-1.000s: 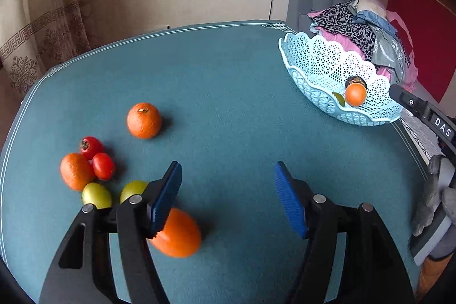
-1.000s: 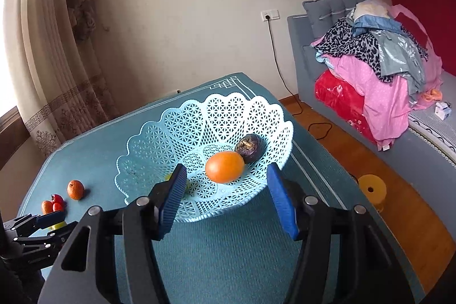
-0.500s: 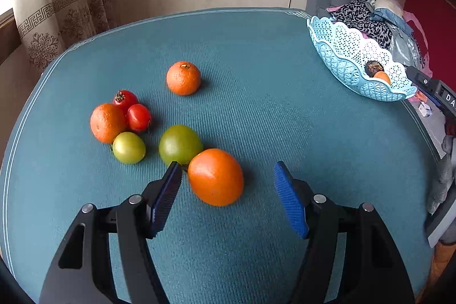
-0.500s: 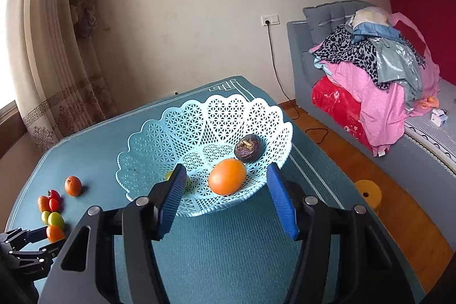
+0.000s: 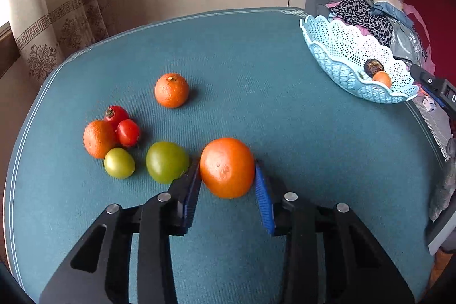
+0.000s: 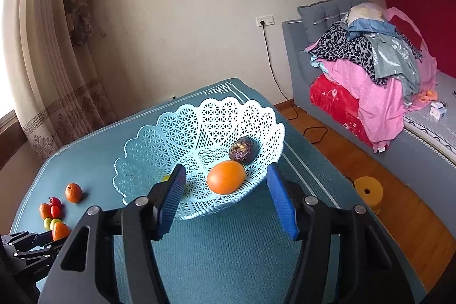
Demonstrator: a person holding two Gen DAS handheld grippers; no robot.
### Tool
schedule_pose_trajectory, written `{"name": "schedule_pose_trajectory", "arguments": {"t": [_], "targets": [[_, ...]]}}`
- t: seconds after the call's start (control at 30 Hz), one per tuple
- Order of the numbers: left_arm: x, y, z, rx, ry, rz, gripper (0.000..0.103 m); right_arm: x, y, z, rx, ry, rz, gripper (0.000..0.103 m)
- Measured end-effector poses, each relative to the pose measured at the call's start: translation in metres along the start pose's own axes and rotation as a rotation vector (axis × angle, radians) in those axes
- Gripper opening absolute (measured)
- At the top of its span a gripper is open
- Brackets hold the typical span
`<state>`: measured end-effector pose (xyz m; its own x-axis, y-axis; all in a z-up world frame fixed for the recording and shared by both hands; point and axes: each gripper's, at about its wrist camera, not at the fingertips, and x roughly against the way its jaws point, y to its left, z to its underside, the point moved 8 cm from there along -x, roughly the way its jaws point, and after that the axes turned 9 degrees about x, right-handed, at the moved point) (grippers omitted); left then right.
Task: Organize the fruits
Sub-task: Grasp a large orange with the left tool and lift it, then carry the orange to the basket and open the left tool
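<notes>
— Orange [image 5: 227, 167]: where does it sit, and which way does it lie?

— I see it on the table [image 5: 256, 53], near the front edge, just right of the big green tomato [image 5: 167, 165]. It is nearly round, so I can't name a long axis; a small dimple faces my camera.

— And your left gripper [image 5: 227, 175]?

— Its blue pads [image 5: 191, 191] press the orange from both sides, narrowed to the fruit's width. Half a second ago they stood wide with the orange loose between them; a second ago the fruit was down by the left finger only.

— The right gripper [image 6: 226, 200]?

— Fingers well apart, holding nothing, hanging over the table's right edge in front of the basket [image 6: 159, 144]. It has barely shifted.

— What's in the basket?

— Another orange fruit [image 6: 226, 181] and a dark wrinkled one [image 6: 242, 153], touching or nearly so.

— The rest?

— Two mandarins [image 5: 171, 90], two red tomatoes [image 5: 127, 132] and a small green tomato [image 5: 119, 167] toward the left edge.
</notes>
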<state>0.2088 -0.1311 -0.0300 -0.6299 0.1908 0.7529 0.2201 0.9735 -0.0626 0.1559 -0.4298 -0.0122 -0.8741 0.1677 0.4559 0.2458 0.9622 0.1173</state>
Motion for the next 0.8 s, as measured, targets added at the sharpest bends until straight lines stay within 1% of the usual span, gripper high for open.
{"name": "schedule_pose_trajectory", "arguments": {"t": [0.2,0.33,0.4,0.5,0.63,0.77,0.8], "targets": [[0.012,-0.041,-0.035,-0.046,-0.070,0.066,0.038,-0.001,0.000,0.001,-0.003,0.002,-0.005,0.059],[0.015,-0.074,-0.059,-0.070,-0.100,0.127,0.038,-0.001,-0.002,0.001,-0.008,0.002,-0.006,0.059],[0.015,-0.092,-0.070,-0.097,-0.125,0.145,0.038,-0.002,-0.003,0.001,-0.013,0.004,-0.005,0.059],[0.011,-0.111,-0.082,-0.121,-0.142,0.172,0.038,-0.003,-0.004,0.003,-0.019,0.008,-0.006,0.059],[-0.002,-0.131,-0.089,-0.145,-0.135,0.184,0.038,-0.004,-0.005,0.004,-0.024,0.012,-0.009,0.059],[-0.011,-0.138,-0.090,-0.147,-0.119,0.194,0.038,-0.005,-0.005,0.004,-0.029,0.015,-0.009,0.060],[-0.012,-0.139,-0.090,-0.145,-0.112,0.198,0.043,-0.005,-0.006,0.005,-0.032,0.016,-0.008,0.061]]}}
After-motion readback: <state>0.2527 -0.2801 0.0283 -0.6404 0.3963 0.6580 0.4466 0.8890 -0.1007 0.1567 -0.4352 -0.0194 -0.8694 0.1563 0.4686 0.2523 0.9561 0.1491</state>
